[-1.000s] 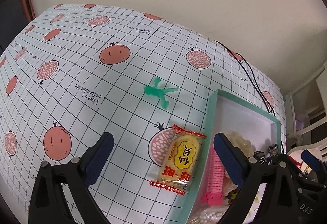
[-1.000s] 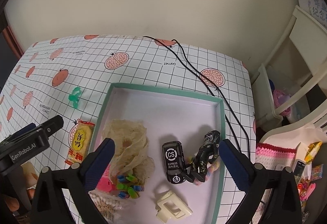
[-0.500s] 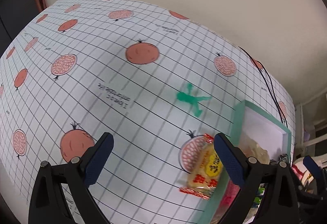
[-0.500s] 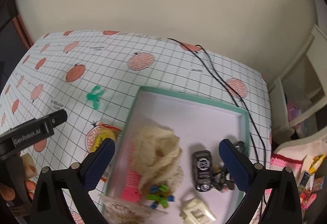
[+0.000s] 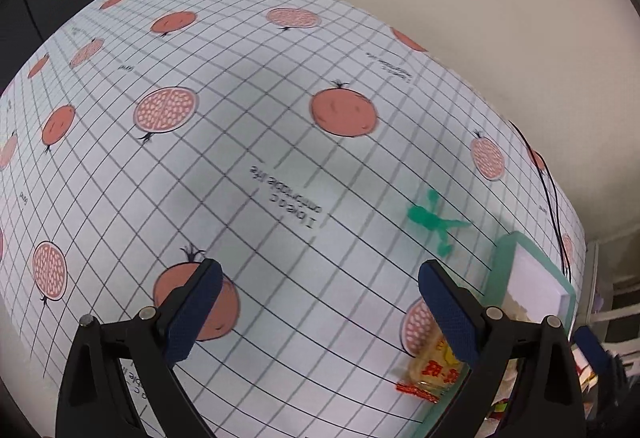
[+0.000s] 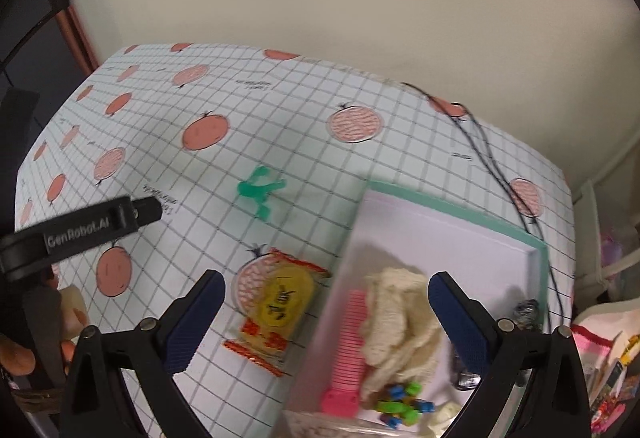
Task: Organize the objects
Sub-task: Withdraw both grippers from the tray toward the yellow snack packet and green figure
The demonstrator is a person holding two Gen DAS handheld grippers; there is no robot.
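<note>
- Two things lie loose on the surface point(image 6: 280, 110) outside the tray point(image 6: 460, 214): a snack packet point(image 6: 278, 312) and a small green toy figure point(image 6: 259, 191).
- Both the left gripper point(image 5: 318, 312) and the right gripper point(image 6: 326, 322) have their fingers spread wide and hold nothing.
- Seen from the right wrist, the snack packet lies between the right fingers, nearer the left one, with its long side just beside the tray's outer wall.
- It is probably light, with a slick, crinkly wrapper and a brittle cracker inside, so a gentle pinch across the narrow middle, or on a crimped red end seal, looks safest.
- The green toy figure lies beyond the fingertips, well apart from the packet; it looks like thin, light plastic, hard to pin flat, and best pinched across the torso.
- Inside the tray, a pink comb point(image 6: 352, 342), a cream knitted cloth point(image 6: 400, 314) and coloured clips point(image 6: 402, 400) already sit together near the right finger point(image 6: 460, 322).
</note>
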